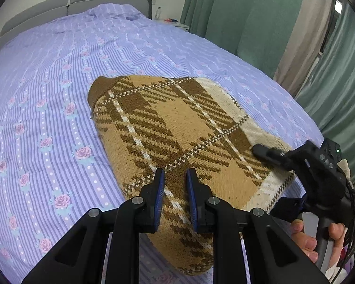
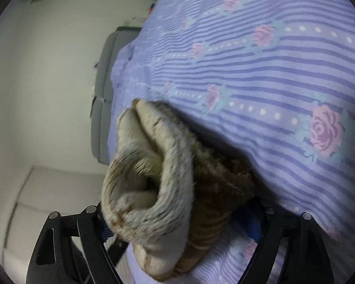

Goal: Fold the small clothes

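A small tan and brown plaid knit sweater (image 1: 177, 127) lies folded on the bed. My left gripper (image 1: 175, 177) hovers over its near part, its blue-padded fingers a little apart with nothing between them. My right gripper (image 1: 260, 150) reaches in from the right, one black finger lying on top of the sweater's cream right edge. In the right wrist view that bunched cream and brown edge (image 2: 158, 184) fills the space between the jaws; the fingertips are hidden by the cloth.
The bed has a purple striped sheet with pink roses (image 1: 59, 118) and a grey headboard (image 1: 71, 2). Green curtains (image 1: 248, 11) hang along the right. A nightstand with a bottle (image 1: 158, 14) stands at the far corner.
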